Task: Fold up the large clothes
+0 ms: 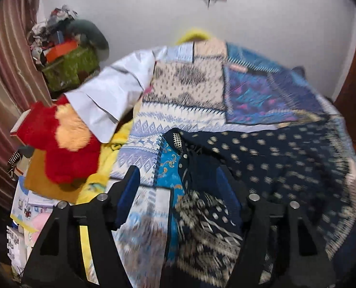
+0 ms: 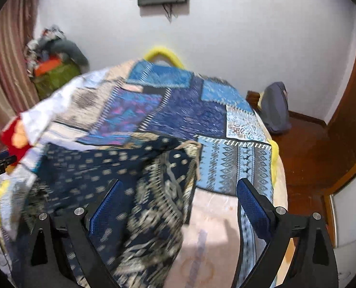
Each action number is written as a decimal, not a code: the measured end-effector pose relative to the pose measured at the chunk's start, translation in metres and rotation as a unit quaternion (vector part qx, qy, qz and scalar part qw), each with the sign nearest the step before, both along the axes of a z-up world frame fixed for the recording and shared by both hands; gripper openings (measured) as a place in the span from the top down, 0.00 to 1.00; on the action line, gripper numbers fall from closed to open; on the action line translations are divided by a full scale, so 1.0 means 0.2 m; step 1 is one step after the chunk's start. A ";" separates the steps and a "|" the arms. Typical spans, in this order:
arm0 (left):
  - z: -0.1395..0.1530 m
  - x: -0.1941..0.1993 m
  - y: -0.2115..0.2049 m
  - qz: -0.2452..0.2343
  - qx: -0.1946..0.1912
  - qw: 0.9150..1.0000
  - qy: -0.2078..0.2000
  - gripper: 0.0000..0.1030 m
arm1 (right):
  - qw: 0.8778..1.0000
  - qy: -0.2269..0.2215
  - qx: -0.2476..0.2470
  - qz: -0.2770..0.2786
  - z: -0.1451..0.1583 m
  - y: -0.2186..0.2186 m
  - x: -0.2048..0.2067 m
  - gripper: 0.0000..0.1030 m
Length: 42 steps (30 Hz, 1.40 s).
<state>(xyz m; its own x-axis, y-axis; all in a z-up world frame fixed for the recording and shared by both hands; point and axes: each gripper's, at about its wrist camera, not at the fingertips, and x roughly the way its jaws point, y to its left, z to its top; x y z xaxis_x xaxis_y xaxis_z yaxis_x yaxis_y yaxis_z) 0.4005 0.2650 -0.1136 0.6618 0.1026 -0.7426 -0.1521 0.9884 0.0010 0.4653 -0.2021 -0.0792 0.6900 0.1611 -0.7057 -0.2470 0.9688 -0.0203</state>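
Observation:
A dark navy batik shirt (image 1: 262, 168) with cream dots and a buttoned collar lies rumpled on the patchwork bedspread (image 1: 190, 91). It also shows in the right wrist view (image 2: 101, 168). My left gripper (image 1: 178, 182) is open, its jaws wide apart over the shirt's collar and front; the right finger is partly hidden by cloth. My right gripper (image 2: 178, 192) is open over the shirt's patterned hem (image 2: 158, 192), with nothing held between the fingers. The image is blurred by motion.
A white garment (image 1: 110, 96) and a red and orange plush (image 1: 60, 141) lie at the bed's left side. A green basket (image 1: 70, 64) heaped with clothes stands by the curtain. A grey bag (image 2: 276, 108) sits on the wooden floor at right.

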 end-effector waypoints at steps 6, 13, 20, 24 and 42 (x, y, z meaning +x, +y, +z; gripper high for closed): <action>0.22 -0.39 0.00 -0.017 -0.012 1.000 -0.018 0.08 | 0.999 -0.018 0.002 0.041 0.14 0.06 -0.47 0.00; 0.17 -0.76 0.00 -0.023 -0.032 0.999 0.003 0.05 | 0.997 0.002 -0.011 0.078 0.03 0.11 -0.87 0.00; -0.21 -0.99 0.00 -0.021 -0.066 0.994 0.089 0.05 | 0.994 0.084 0.015 0.073 -0.24 0.07 -1.11 0.00; -0.47 -1.08 -0.02 -0.016 -0.116 0.983 0.145 0.05 | 0.987 0.132 0.039 0.081 -0.38 0.06 -1.23 0.00; -0.82 -1.07 -0.27 -0.051 -0.197 0.958 0.203 0.82 | 0.974 0.168 0.110 0.102 -0.54 0.13 -1.32 0.74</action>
